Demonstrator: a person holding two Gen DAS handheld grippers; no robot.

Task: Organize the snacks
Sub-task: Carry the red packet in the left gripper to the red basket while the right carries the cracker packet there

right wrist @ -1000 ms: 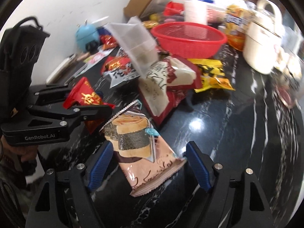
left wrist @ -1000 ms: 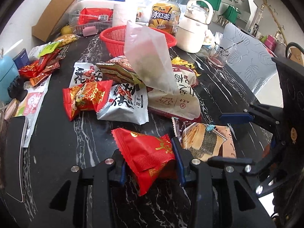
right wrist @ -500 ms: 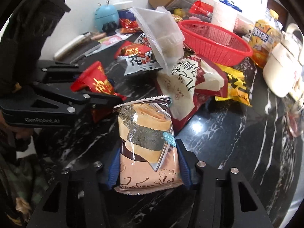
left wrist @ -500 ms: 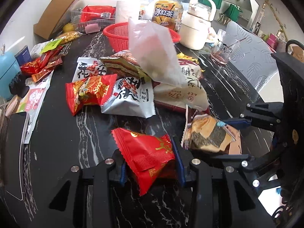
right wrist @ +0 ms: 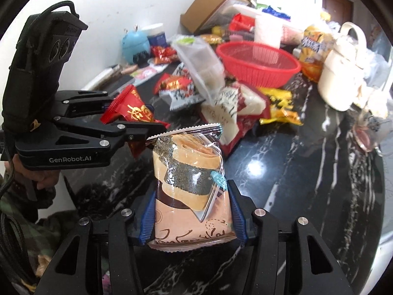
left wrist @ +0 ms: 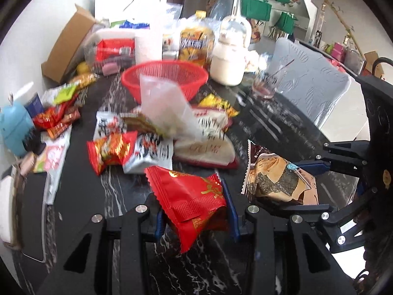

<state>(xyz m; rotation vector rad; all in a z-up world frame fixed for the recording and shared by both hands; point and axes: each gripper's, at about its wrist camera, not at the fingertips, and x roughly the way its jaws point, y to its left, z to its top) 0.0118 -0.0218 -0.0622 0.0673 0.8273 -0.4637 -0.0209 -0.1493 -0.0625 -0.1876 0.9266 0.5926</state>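
Gripping red packet [left wrist: 194, 201] in left gripper [left wrist: 195, 217] | right gripper [right wrist: 191, 217] clamps seaweed snack [right wrist: 190, 186] | bare tabletop [right wrist: 307, 172] right

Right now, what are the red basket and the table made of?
The red basket looks like moulded plastic: a thin mesh wall full of tiny holes, evenly bright red and a bit shiny. The table looks like polished black marble or a marble-look slab: white veins run through it and it mirrors the ceiling light. Which of the two, I can't tell.
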